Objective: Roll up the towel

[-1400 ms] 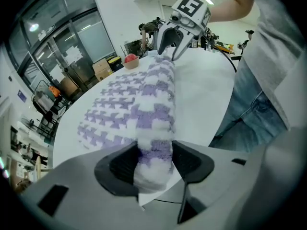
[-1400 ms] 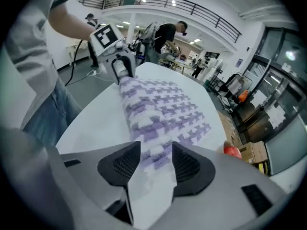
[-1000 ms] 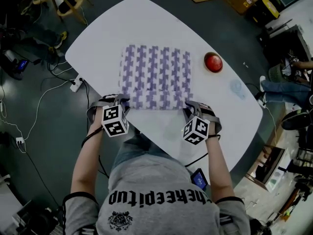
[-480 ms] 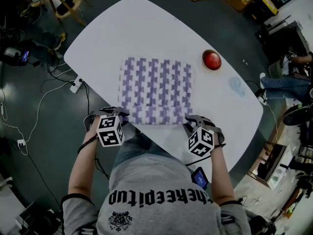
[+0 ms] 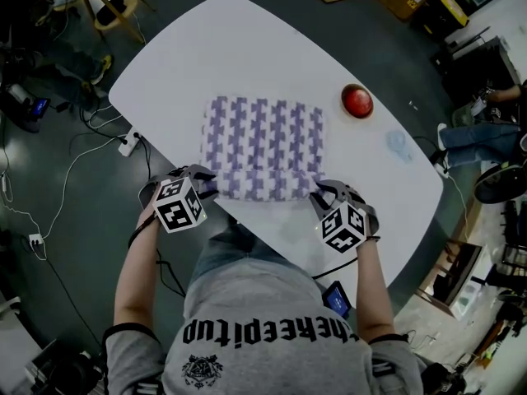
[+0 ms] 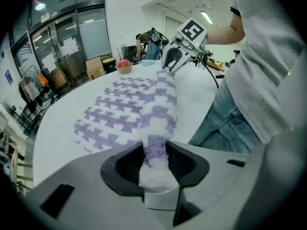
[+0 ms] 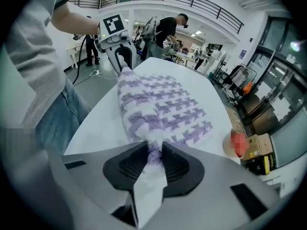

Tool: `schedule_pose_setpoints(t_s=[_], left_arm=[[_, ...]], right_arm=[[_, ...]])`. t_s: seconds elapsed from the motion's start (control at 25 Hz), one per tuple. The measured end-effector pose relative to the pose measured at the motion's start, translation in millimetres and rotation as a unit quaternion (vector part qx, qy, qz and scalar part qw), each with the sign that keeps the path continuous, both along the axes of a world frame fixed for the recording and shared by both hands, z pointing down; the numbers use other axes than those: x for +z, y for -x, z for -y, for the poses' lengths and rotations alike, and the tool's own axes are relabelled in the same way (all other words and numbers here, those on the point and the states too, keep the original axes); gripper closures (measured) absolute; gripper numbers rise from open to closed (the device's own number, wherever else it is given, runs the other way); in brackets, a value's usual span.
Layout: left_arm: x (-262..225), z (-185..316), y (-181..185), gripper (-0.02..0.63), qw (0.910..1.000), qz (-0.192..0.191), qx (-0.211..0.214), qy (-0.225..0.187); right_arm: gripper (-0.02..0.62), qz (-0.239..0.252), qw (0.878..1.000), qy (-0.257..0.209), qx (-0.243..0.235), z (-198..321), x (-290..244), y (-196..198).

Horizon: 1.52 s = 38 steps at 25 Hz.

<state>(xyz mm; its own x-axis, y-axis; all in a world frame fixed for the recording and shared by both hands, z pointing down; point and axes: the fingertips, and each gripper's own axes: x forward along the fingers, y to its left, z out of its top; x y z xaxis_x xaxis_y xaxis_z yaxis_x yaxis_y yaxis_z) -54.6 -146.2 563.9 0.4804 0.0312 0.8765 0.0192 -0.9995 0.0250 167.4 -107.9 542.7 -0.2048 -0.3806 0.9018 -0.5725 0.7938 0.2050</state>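
In the middle of the head view, the towel (image 5: 262, 142) lies on the white table (image 5: 206, 48), its near edge rolled. Only the gripper views show the roll's ends pinched in the left gripper (image 6: 154, 158) and right gripper (image 7: 154, 158), both jaws easing open. The shirt (image 5: 272, 303) at the bottom seems to read "thekeepitup".

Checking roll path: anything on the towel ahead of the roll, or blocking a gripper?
Nothing visible. The towel lies bare ahead of the roll; the red round object sits apart, to its right. The roll's ends sit between the opening jaws of the left gripper and right gripper.
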Motion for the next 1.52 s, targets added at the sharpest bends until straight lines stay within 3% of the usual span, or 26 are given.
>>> schedule_pose_setpoints(t_s=[0.44, 0.84, 1.0, 1.16, 1.28, 1.36, 1.52], left_arm=[[-5, 40, 5, 0.479, 0.9987, -0.016, -0.043, -0.020], [-2, 75, -1, 0.479, 0.9968, -0.020, -0.067, -0.039], [-2, 81, -3, 0.475, 0.9964, -0.017, -0.056, -0.062], [-32, 82, -3, 0.460, 0.9927, -0.034, -0.046, -0.107], [-52, 69, -5, 0.435, 0.9914, -0.045, -0.017, -0.122], [-47, 50, -5, 0.402, 0.9934, -0.033, 0.013, -0.110], [2, 23, -1, 0.354, 0.9943, 0.027, 0.053, -0.088]], right_arm=[[0.508, 0.000, 0.998, -0.034, 0.046, 31, -2, 4], [0.508, -0.005, 0.996, -0.037, 0.082, 58, 8, -2], [0.508, -0.005, 0.996, -0.030, 0.089, 70, 18, -5], [0.508, -0.009, 0.995, -0.023, 0.094, 72, 16, -5], [0.508, -0.008, 0.995, -0.020, 0.098, 73, 15, -4], [0.508, -0.008, 0.995, -0.020, 0.099, 74, 16, -5], [0.508, -0.006, 0.995, -0.027, 0.093, 73, 19, -5]])
